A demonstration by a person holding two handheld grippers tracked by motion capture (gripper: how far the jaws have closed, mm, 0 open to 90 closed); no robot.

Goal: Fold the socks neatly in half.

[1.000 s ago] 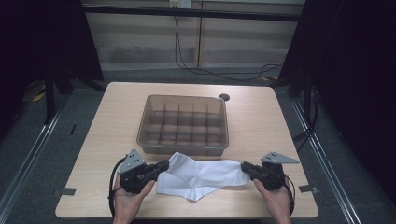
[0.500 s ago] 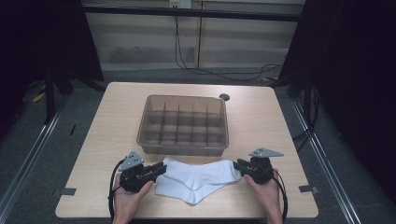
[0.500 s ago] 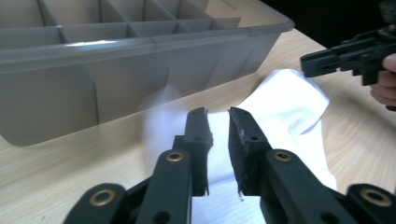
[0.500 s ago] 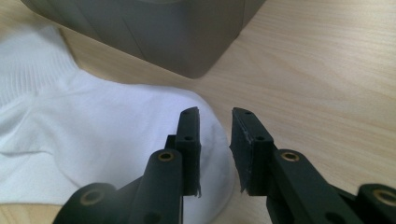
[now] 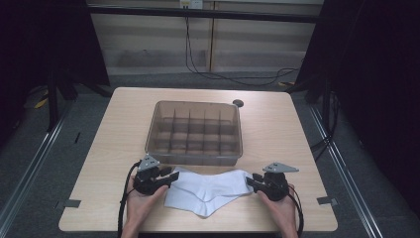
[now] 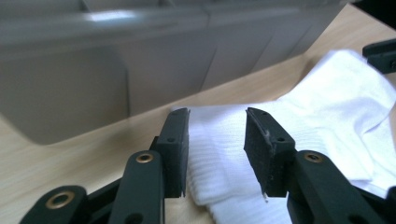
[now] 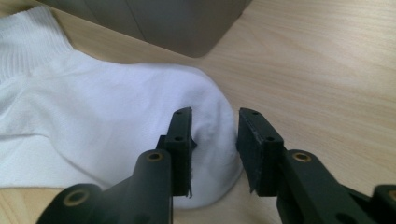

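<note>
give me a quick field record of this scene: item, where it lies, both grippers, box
item: white sock, flat on the table
left gripper: jaws just opening, apart over the ribbed cuff end, pads not pressing
right gripper: jaws just opening, apart over the toe end, pads not pressing
box: clear divided bin behind the sock, compartments look empty
sock state: released, lying between both grippers

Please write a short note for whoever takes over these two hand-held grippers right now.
Left hand-held gripper: jaws just opened, apart over the cuff end of the white socks, not pressing.
Right hand-held gripper: jaws just opened, apart over the toe end.
Socks lie flat on the table, just in front of the divided bin.
Done: socks laid out and let go.
Left: probably fold them and put them into a compartment.
</note>
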